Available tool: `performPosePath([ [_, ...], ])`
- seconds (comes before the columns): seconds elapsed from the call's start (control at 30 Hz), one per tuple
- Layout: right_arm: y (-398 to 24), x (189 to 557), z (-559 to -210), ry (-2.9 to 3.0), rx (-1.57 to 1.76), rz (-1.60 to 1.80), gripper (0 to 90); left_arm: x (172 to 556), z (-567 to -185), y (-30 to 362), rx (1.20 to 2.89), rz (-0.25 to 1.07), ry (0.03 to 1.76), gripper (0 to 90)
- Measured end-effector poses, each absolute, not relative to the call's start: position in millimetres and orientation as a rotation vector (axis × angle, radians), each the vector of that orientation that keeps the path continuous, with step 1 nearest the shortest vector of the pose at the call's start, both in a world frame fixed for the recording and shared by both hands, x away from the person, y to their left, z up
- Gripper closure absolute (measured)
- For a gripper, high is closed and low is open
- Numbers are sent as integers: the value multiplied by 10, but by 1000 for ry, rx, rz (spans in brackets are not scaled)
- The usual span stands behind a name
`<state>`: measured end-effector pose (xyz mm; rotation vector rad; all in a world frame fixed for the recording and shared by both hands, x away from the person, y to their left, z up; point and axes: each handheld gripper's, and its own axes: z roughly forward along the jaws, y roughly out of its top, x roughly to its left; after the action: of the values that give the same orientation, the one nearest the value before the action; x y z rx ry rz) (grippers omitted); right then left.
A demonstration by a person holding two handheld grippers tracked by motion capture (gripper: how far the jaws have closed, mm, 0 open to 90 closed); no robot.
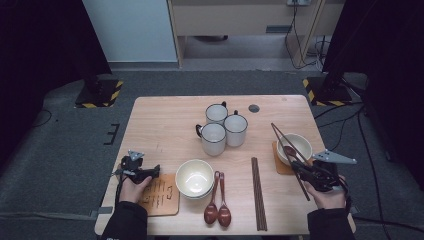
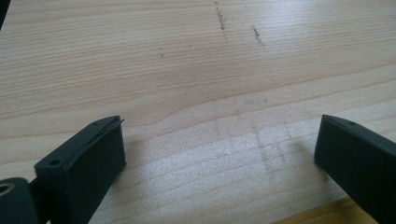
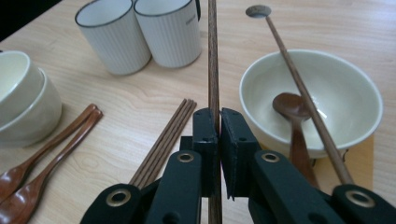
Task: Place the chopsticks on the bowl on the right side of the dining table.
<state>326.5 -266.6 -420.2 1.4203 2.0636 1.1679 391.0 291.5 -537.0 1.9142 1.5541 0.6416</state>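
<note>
My right gripper point(image 3: 218, 114) is shut on one dark wooden chopstick point(image 3: 213, 70) that points straight ahead toward the mugs. A second chopstick point(image 3: 303, 88) slants over the cream bowl point(image 3: 355, 93) and passes outside the right jaw; what holds it I cannot tell. A brown spoon point(image 3: 289, 105) lies in that bowl. From above, the right gripper point(image 1: 300, 168) hovers by the bowl point(image 1: 300, 141) at the table's right, and both chopsticks point(image 1: 282, 140) reach up-left. At the left front, my left gripper point(image 1: 154, 171) rests low and open point(image 2: 219, 135) over bare wood.
Three white mugs point(image 1: 220, 127) stand mid-table. Stacked cream bowls point(image 1: 195, 178), two wooden spoons point(image 1: 217, 202) and a bundle of chopsticks point(image 1: 258, 192) lie along the front. A wooden coaster point(image 1: 161, 197) sits by the left hand, another point(image 1: 281, 167) under the right bowl.
</note>
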Motion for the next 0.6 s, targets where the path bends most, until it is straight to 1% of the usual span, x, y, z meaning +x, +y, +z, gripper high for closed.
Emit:
performPosePath([
  [0.6,-2749,3345,-4015,2031,1411,1228,848,3910,-5370,2915,1914,642,1554,8],
])
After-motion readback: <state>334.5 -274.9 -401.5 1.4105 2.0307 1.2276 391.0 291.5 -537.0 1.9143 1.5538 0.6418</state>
